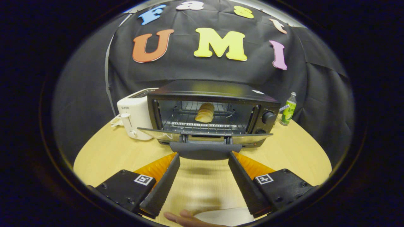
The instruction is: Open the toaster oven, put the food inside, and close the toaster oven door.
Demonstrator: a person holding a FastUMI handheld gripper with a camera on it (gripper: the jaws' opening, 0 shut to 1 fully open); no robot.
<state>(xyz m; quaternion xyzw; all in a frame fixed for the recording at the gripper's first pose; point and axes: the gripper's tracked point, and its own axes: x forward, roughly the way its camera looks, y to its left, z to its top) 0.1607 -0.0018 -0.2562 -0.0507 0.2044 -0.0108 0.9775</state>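
The bread roll (205,112) is seen on the wire rack inside the black toaster oven (214,110), whose dropped door's dark handle bar (205,150) lies crosswise just beyond the spread, empty gripper (204,157).

We see even overhead light, bright on the surface (284,151). Glare on the toaster oven (211,110) top and door. Soft shadow under the door handle. Strong fisheye bending at edges. Hand (186,219) slightly blurred.
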